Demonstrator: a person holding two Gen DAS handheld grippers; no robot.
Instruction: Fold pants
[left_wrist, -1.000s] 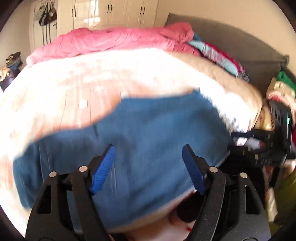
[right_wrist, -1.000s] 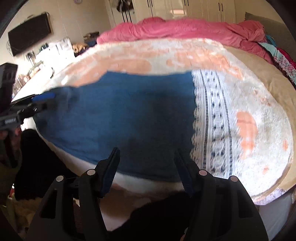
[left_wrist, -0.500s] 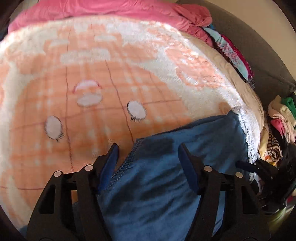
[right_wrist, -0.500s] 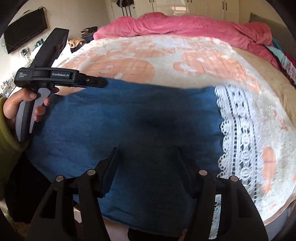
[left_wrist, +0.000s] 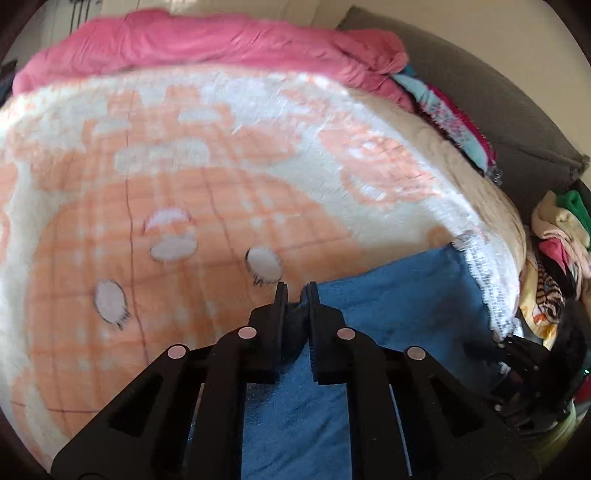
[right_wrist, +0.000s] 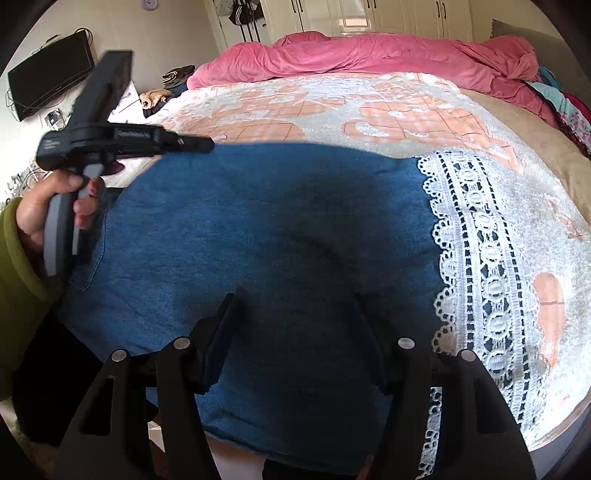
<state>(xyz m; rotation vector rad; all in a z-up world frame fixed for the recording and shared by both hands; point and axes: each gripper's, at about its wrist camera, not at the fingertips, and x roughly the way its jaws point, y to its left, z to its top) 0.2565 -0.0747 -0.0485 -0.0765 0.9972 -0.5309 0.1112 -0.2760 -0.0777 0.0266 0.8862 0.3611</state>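
The blue denim pants (right_wrist: 277, 221) lie spread flat on the near part of the bed, next to a white lace band (right_wrist: 480, 258). My left gripper (left_wrist: 296, 291) is shut on the pants' far edge (left_wrist: 388, 306), with a pinch of blue cloth between its pads. From the right wrist view, the left gripper (right_wrist: 199, 144) reaches in from the left, held by a hand (right_wrist: 62, 192) in a green sleeve. My right gripper (right_wrist: 295, 299) hovers open over the near middle of the pants, with nothing gripped. It shows only dimly in the left wrist view, at the right (left_wrist: 517, 354).
An orange and white plush blanket (left_wrist: 184, 184) covers the bed. A pink duvet (right_wrist: 369, 55) is bunched along its far side. A grey headboard (left_wrist: 480, 92) and a pile of clothes (left_wrist: 561, 229) stand at the right. A television (right_wrist: 48, 81) hangs on the left wall.
My left gripper swept across the pants to their far edge, then its jaws went from wide open to shut on the cloth. The right gripper has stayed open over the pants.
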